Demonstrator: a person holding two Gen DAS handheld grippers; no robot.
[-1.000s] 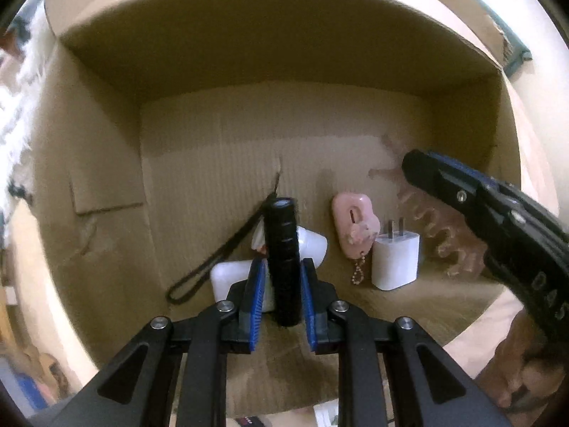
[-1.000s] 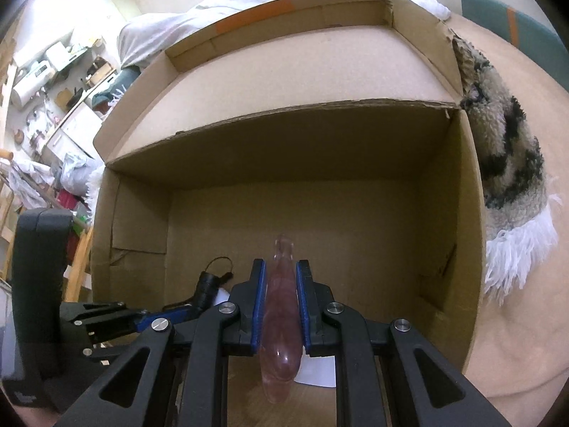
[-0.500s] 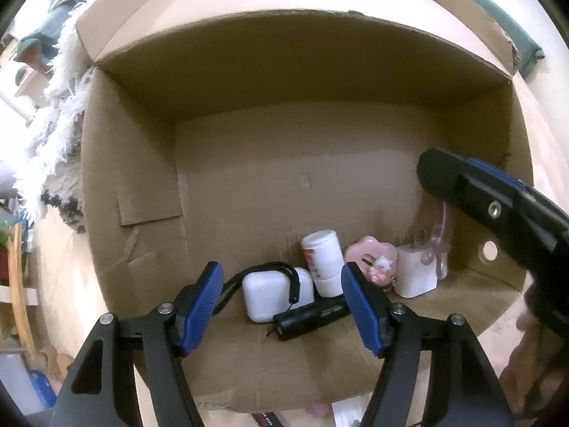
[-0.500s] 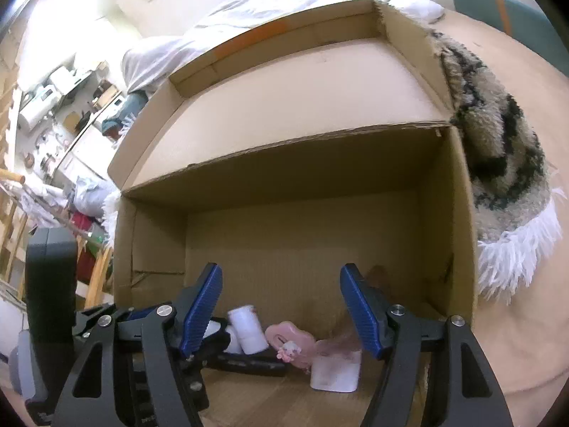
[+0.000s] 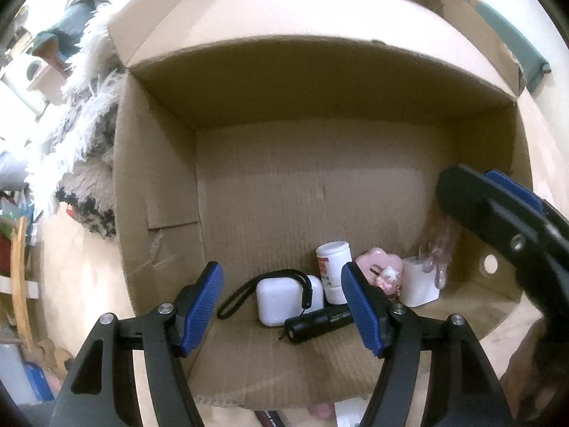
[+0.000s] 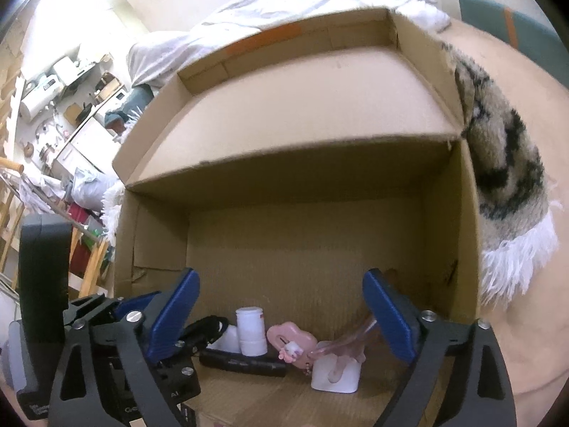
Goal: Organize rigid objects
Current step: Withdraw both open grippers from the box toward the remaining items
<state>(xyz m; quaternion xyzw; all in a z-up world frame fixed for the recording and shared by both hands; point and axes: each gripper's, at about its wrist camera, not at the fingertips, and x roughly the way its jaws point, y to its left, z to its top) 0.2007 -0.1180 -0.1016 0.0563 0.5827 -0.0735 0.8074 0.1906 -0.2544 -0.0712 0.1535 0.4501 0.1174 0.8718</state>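
Cardboard box holds flashlight, right view alone shows bed

The cardboard box is brown, with an orange strip of tape on its back flap. Inside the box, the flashlight and its strap are black. The charger case behind it is white. The little bottle is white with a red label. The pig charm is pink. The plug is white. Both grippers have blue pads on black fingers. The fluffy rug right of the box is tan with black marks and a white fringe.
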